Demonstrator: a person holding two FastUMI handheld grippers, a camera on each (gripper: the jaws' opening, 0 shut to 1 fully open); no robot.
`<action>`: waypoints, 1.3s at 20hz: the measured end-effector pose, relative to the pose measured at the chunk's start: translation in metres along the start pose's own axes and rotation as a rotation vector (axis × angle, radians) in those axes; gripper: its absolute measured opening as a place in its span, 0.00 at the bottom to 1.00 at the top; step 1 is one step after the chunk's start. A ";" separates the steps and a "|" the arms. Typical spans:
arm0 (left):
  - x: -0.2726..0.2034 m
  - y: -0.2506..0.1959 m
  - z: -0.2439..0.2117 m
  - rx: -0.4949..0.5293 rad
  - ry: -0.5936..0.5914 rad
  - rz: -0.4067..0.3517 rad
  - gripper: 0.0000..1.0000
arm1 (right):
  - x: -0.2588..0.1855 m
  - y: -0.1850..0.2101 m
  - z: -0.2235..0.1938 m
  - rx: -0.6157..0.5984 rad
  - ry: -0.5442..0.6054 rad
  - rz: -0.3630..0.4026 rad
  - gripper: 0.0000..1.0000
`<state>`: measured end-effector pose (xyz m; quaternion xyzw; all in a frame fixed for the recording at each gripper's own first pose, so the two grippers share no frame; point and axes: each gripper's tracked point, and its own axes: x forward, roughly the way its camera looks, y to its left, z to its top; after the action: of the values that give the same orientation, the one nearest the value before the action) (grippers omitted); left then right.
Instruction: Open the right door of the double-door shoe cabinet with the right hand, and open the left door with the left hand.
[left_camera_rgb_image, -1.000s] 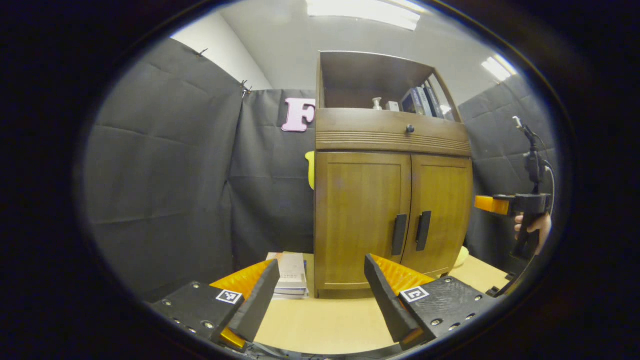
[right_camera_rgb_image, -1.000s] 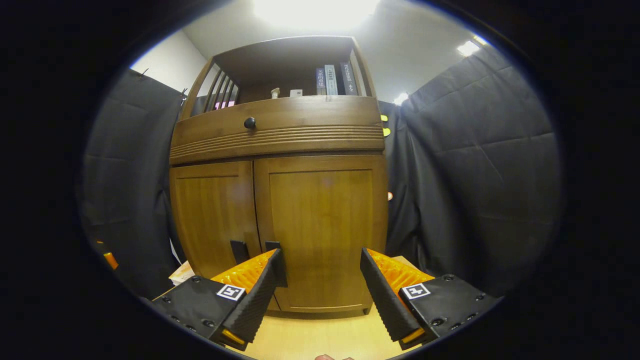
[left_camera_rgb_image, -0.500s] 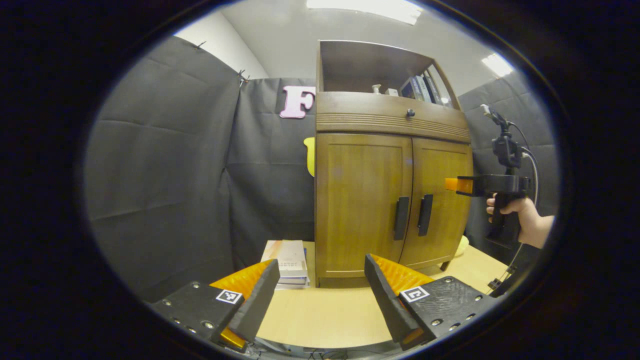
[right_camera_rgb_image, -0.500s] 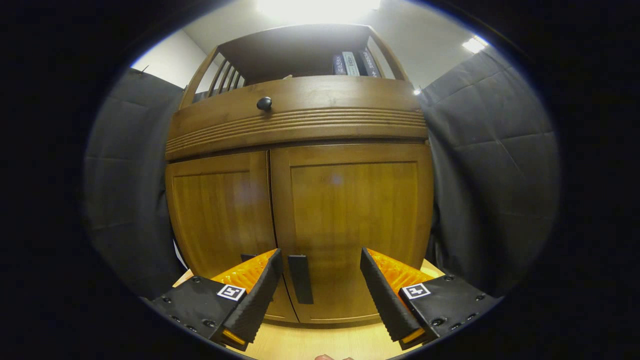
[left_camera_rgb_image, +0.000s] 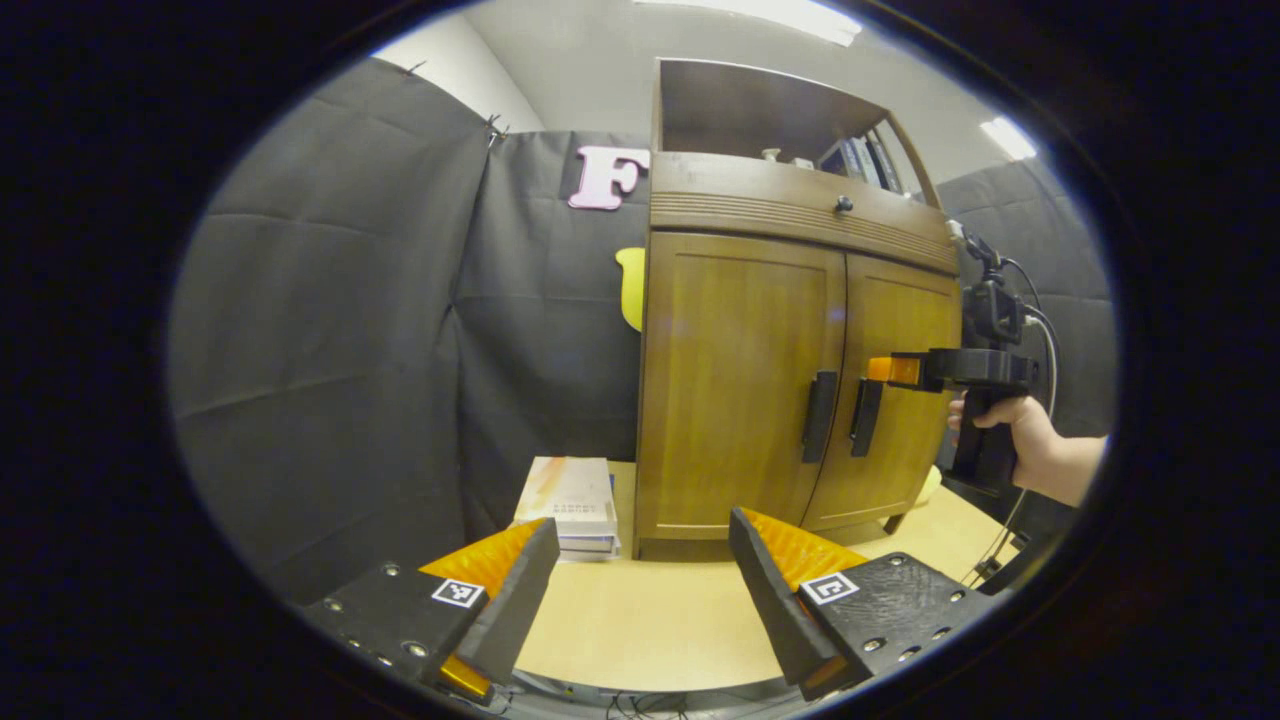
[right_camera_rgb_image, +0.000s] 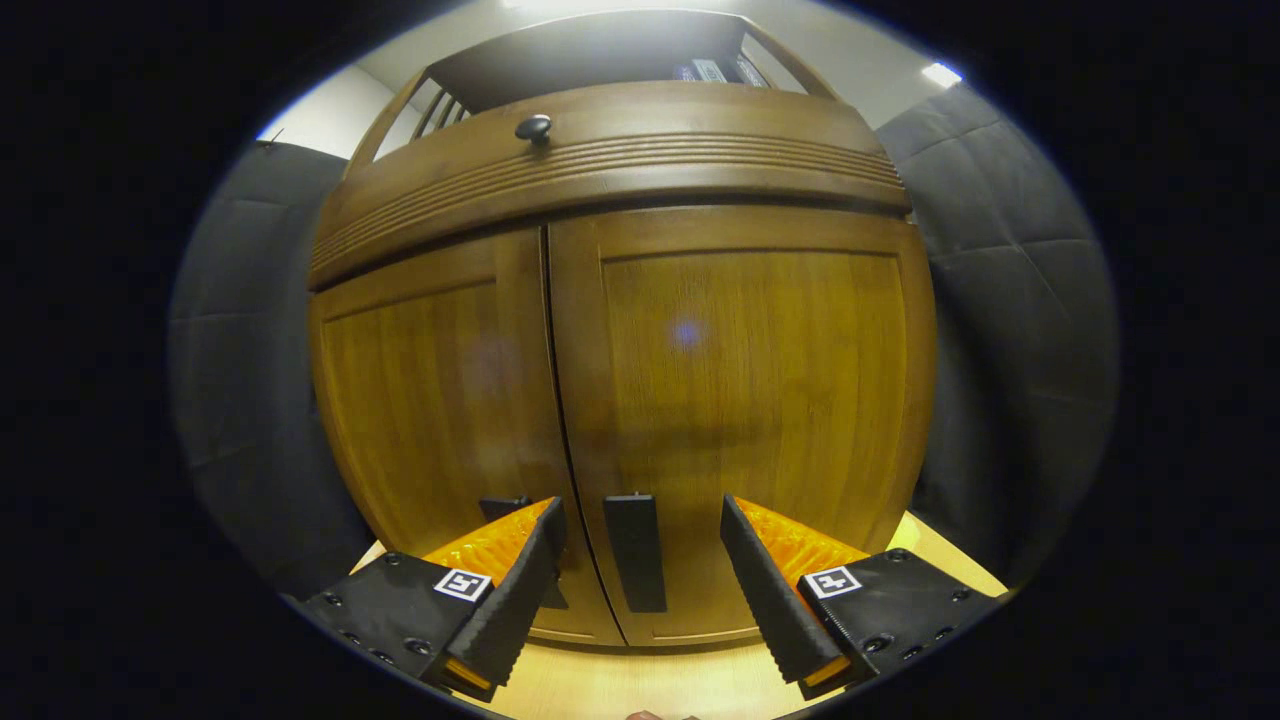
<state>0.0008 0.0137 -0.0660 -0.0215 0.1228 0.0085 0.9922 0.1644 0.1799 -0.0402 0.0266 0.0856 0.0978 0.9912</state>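
Note:
The brown wooden shoe cabinet (left_camera_rgb_image: 790, 380) stands on the table with both doors closed. In the left gripper view its left door (left_camera_rgb_image: 735, 380) and right door (left_camera_rgb_image: 900, 430) each carry a dark vertical handle near the middle seam. My left gripper (left_camera_rgb_image: 640, 570) is open, well back from the cabinet above the table. My right gripper (left_camera_rgb_image: 885, 370), held by a hand (left_camera_rgb_image: 1030, 440), sits just in front of the right door's handle (left_camera_rgb_image: 866, 418). In the right gripper view my right gripper (right_camera_rgb_image: 640, 510) is open with the right handle (right_camera_rgb_image: 636, 552) standing between its fingers, apart from both. The left handle (right_camera_rgb_image: 503, 505) peeks out behind one finger.
A stack of books (left_camera_rgb_image: 573, 505) lies on the light wooden table (left_camera_rgb_image: 640, 620) left of the cabinet. A drawer with a round knob (left_camera_rgb_image: 844, 204) runs above the doors, and an open shelf with books (left_camera_rgb_image: 850, 160) tops it. Black cloth walls close in behind.
My right gripper has moved in toward the right door, so its handle now stands between the fingers. The left gripper has shifted slightly, staying open and far back.

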 end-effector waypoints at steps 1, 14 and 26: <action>0.001 -0.001 0.001 0.010 0.005 -0.001 1.00 | 0.006 0.000 -0.002 -0.005 0.006 -0.002 0.98; 0.013 -0.025 0.013 -0.026 0.019 -0.101 0.99 | 0.041 0.002 -0.035 -0.072 0.069 -0.015 0.51; -0.017 -0.036 0.010 -0.032 0.032 -0.081 1.00 | 0.043 0.004 -0.041 -0.052 0.106 0.050 0.16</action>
<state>-0.0127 -0.0217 -0.0502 -0.0423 0.1377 -0.0298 0.9891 0.1984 0.1934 -0.0870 -0.0022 0.1347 0.1257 0.9829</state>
